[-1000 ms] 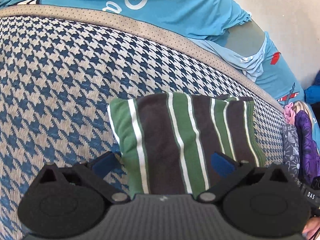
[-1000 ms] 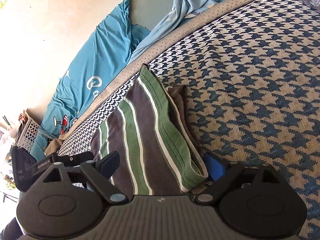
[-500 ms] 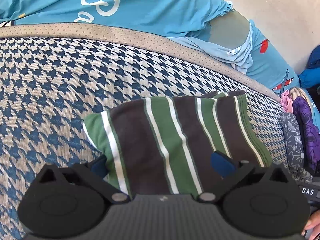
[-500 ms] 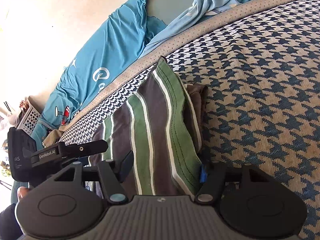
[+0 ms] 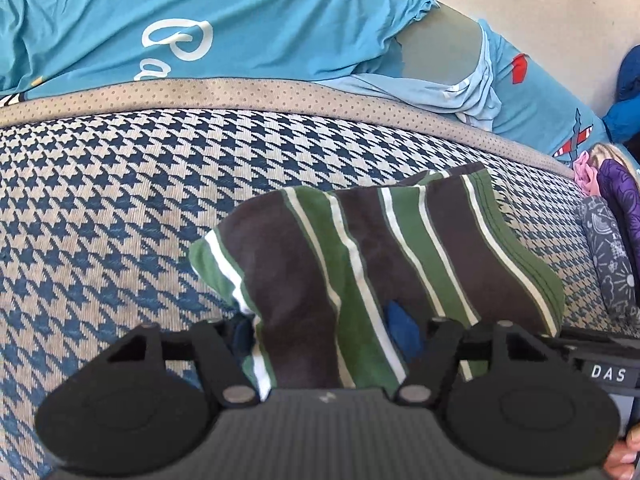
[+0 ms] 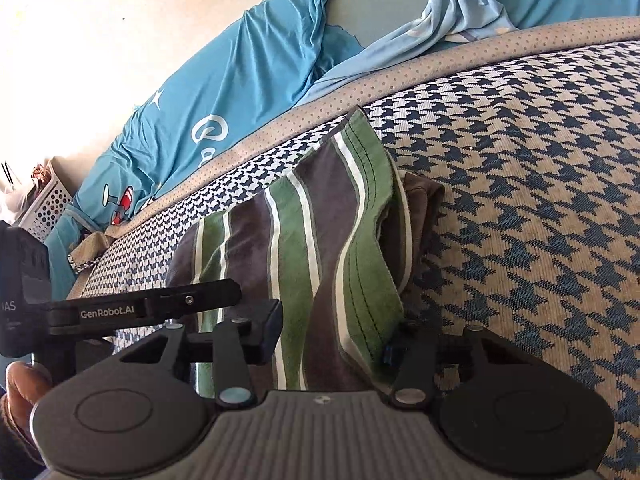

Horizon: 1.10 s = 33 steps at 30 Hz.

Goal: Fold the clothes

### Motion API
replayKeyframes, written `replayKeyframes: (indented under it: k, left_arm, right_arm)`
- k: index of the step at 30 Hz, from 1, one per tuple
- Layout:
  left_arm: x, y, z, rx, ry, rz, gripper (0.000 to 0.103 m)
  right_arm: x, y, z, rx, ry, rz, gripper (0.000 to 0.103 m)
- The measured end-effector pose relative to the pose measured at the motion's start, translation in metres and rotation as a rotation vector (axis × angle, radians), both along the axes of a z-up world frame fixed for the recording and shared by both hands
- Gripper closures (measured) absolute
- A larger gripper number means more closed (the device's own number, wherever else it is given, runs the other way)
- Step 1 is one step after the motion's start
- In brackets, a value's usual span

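Left claw [image 5: 324, 332]: fingers closed in on the near edge of the folded striped garment [image 5: 384, 264], cloth bunched between the blue pads [image 5: 402, 330], so it's gripping the garment. Right claw [image 6: 330, 340]: same story from the other side, fingers pinching the garment's near end [image 6: 316, 264], green hem pressed against the right pad.

Garment is green/brown/white striped, folded into a compact bundle, lying on the houndstooth blue-and-beige bedcover [image 5: 100, 208]. Near end is lifted off the cover where the claws hold it; far end rests on the cover. A brown inner layer [image 6: 424, 196] sticks out at the right side in the right wrist view.

Far side: blue printed sheet [image 5: 240, 20] against the wall. Far right in the left view: small pile of other clothes [image 5: 612, 216]. White perforated basket [image 6: 44, 208] far left in the right view.
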<state>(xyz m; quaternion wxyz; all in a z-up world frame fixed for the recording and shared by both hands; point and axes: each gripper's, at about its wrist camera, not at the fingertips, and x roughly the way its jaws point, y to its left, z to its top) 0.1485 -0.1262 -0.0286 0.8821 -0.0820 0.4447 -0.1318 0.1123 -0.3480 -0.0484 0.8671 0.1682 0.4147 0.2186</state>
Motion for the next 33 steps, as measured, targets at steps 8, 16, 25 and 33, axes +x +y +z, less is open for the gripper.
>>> replayKeyframes:
  k: [8,16,25,33]
  left_arm:
    - [-0.007,-0.003,0.010,0.035,-0.045,0.018,0.078]
    - [-0.021,-0.005,0.029,0.153,-0.129,0.050,0.079]
    - [-0.037,0.026,0.045,0.207,-0.152,0.132,0.079]
    - [-0.059,0.067,0.058,0.227,-0.172,0.222,0.079]
  right_arm:
    - [-0.004,0.010,0.006,-0.085,-0.051,-0.003,0.081]
    - [-0.013,0.025,0.017,-0.144,-0.111,0.013,0.083]
    - [-0.024,0.064,0.033,-0.163,-0.187,0.079,0.083]
    - [-0.037,0.106,0.047,-0.172,-0.241,0.156,0.083]
